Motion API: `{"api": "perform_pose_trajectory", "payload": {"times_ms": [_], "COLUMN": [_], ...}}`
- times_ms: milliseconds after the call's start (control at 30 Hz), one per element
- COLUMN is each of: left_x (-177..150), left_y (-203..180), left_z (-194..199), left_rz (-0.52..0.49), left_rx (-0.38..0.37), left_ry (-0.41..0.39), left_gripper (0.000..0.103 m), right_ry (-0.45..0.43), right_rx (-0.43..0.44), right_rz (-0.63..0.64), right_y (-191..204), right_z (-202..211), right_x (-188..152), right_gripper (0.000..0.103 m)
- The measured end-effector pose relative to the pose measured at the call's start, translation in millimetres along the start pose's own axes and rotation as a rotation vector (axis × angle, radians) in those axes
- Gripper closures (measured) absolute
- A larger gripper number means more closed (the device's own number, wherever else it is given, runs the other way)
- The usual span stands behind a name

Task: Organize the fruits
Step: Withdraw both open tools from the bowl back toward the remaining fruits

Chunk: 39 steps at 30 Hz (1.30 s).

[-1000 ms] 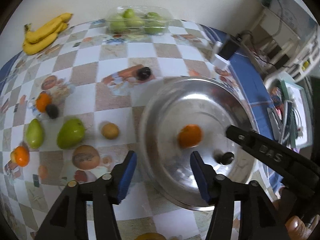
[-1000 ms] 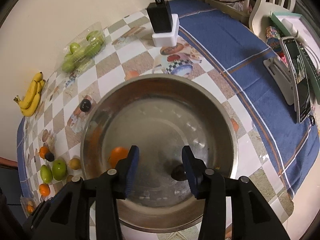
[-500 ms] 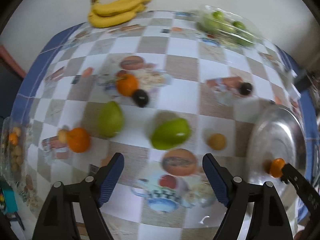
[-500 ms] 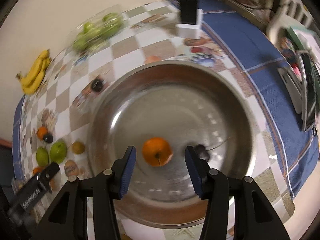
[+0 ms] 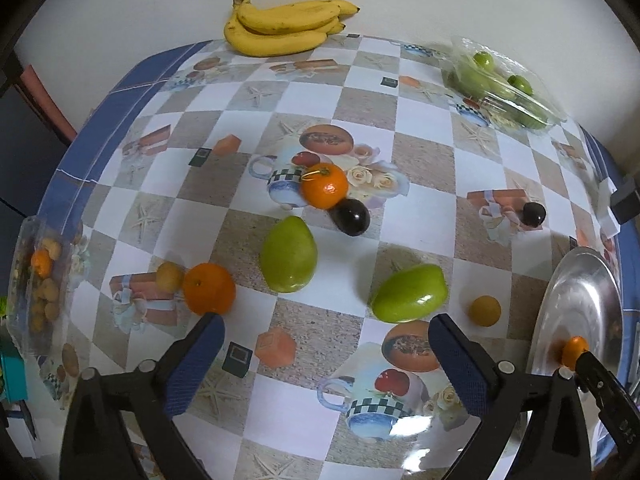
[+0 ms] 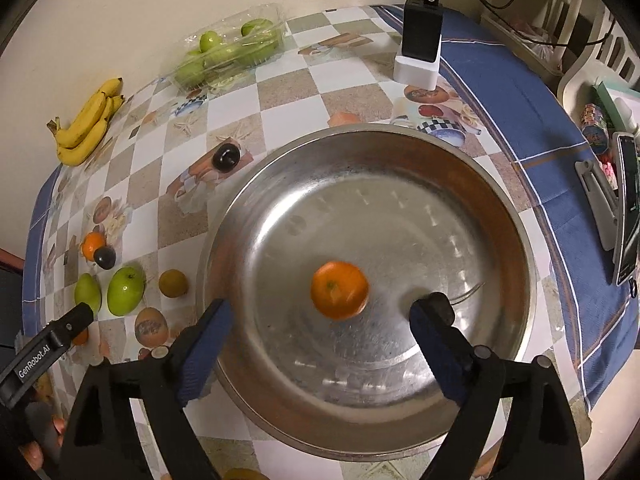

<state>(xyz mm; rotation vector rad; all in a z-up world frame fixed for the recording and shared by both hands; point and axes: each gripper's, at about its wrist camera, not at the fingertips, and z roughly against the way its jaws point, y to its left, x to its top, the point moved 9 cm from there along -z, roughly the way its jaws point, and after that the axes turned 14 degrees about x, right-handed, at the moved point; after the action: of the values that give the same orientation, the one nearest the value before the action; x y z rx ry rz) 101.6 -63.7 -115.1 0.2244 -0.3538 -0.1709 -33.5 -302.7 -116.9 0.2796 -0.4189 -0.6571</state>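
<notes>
My left gripper (image 5: 324,354) hangs over the checked tablecloth (image 5: 384,60), jaws opening wide with nothing between them; a green mango (image 5: 409,298) lies just beyond at one o'clock. My right gripper (image 6: 320,338) is over the steel bowl (image 6: 516,240), jaws opening and gripping nothing. An orange (image 6: 339,289) sits loose in the bowl at twelve o'clock from its fingertips.

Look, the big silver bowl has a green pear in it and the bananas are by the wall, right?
Not quite. The silver bowl holds an orange, not a green pear, as the right wrist view shows. The bananas are by the wall.
</notes>
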Motion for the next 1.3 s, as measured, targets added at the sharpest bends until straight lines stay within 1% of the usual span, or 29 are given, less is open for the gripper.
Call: {"api": "perform_pose_trajectory", "payload": {"times_ms": [67, 200, 333, 500, 633, 733, 1000, 1200, 1300], "left_x": [0, 0, 1, 1, 1, 4, 20, 28, 32], "left_y": [1, 2, 4, 2, 2, 10, 60, 105, 126], "left_z": [-1, -2, -3, -4, -6, -8, -15, -22, -23], "left_rz": [0.004, 0.007, 0.006, -0.030, -0.054, -0.056, 0.010, 0.110, 0.151], "left_rx": [-0.002, -0.005, -0.013, -0.016, -0.028, -0.021, 0.022, 0.021, 0.032], "left_ry": [0.001, 0.005, 0.008, 0.003, 0.005, 0.001, -0.024, -0.020, -0.036], "left_gripper": [0.000, 0.000, 0.000, 0.000, 0.000, 0.000, 0.000, 0.000, 0.000], "right_ry": [0.000, 0.003, -0.010, -0.023, -0.011, -0.006, -0.027, -0.021, -0.017], "right_rx": [0.001, -0.012, 0.008, -0.003, 0.037, 0.045, 0.093, 0.142, 0.171], "right_rz": [0.002, 0.005, -0.005, 0.005, -0.011, 0.000, 0.020, 0.062, 0.093], "right_y": [0, -1, 0, 1, 6, 13, 37, 64, 83], "right_z": [-1, -3, -3, -2, -9, -13, -17, -23, -26], "right_x": [0, -1, 0, 3, 1, -1, 1, 0, -2], "right_gripper": [0.004, 0.004, 0.004, 0.004, 0.004, 0.004, 0.004, 0.004, 0.004]}}
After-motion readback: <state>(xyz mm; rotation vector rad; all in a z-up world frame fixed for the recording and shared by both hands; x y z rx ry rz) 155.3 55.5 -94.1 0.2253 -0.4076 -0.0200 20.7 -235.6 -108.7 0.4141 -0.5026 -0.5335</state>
